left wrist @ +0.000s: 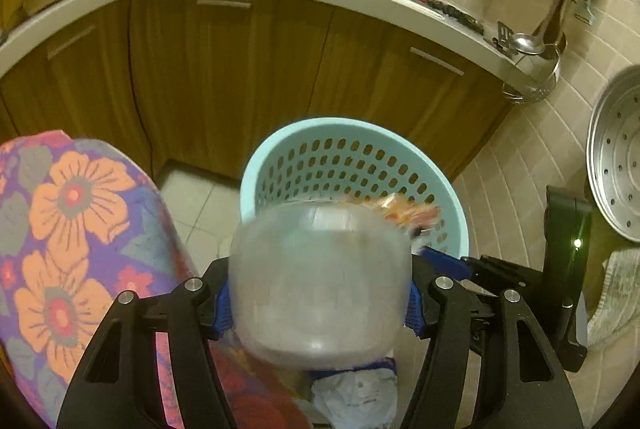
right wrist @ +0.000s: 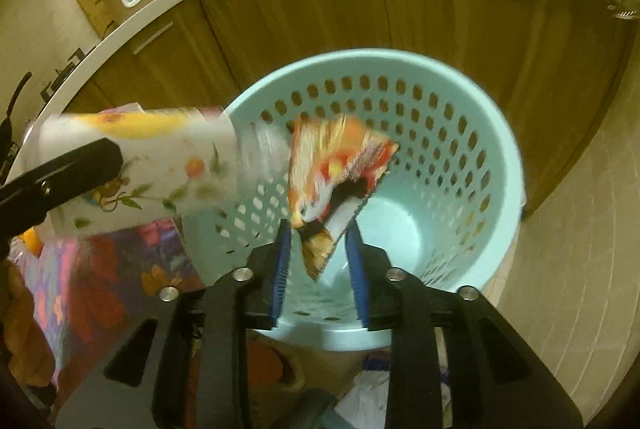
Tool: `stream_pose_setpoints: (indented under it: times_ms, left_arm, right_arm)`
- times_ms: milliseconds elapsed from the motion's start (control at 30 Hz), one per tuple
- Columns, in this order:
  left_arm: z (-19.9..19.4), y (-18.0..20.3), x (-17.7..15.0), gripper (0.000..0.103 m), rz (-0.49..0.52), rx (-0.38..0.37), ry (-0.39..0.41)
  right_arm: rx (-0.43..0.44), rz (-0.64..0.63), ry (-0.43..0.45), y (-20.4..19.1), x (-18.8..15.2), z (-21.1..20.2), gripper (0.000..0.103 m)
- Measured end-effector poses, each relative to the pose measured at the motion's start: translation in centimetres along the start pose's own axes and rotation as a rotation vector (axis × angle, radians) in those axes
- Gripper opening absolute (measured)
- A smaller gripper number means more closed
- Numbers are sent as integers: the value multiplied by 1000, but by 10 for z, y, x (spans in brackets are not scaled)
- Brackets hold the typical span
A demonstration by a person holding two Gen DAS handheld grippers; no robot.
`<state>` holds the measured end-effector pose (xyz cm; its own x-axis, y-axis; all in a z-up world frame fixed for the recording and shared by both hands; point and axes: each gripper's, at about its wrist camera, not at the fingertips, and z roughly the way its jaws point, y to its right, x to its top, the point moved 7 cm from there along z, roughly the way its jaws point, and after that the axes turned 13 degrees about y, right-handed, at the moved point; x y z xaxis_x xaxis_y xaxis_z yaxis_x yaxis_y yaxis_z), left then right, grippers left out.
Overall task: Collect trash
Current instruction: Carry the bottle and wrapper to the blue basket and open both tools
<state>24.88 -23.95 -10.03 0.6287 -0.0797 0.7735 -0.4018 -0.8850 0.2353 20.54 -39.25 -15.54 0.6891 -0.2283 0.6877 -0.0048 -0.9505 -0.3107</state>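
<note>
Your left gripper [left wrist: 320, 303] is clamped across the sides of a translucent round plastic container with a floral print [left wrist: 320, 285], holding it mouth-forward just above the near rim of the pale blue perforated plastic waste basket [left wrist: 452, 197]. From the right wrist view the same container [right wrist: 160, 165] sits at the basket's left edge, tipped toward the opening.

Your right gripper [right wrist: 318, 249] has its jaws parted to a middling width, and a crinkled orange and red snack wrapper [right wrist: 332, 169] hangs between and just ahead of the blue pads [right wrist: 282, 265]. The motion blur makes it impossible to tell whether a pad is touching the wrapper or whether it is already loose over the basket.

The container looks light and thin-walled, so it will likely flex and could pop out if you squeeze hard; a hold across its widest part, as now, seems soundest. The wrapper is feather-light, floppy and slick, best pinched at a corner or folded edge. It may cling to a pad or drift, so let go only with it well inside the basket [right wrist: 500, 165], which looks nearly empty.
</note>
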Motion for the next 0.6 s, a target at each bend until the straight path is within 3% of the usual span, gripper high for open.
stream_pose_setpoints:
  times_ms: [33,67,300,600]
  left_arm:
    - [1,1,1,64,-2,-3,0]
    - [0,1,1,64,-3,-7,1]
    - [-16,4,8,63,31,8,32]
    - [-44,-2,26,63,34,26,112]
  right_arm:
    - [1,2,0,1,-1,0,44]
    - [2,3,4,0,-1,0,46]
    - [5,4,12,1,1,-6,46]
    - [76,1,-18,-20,1,7,46]
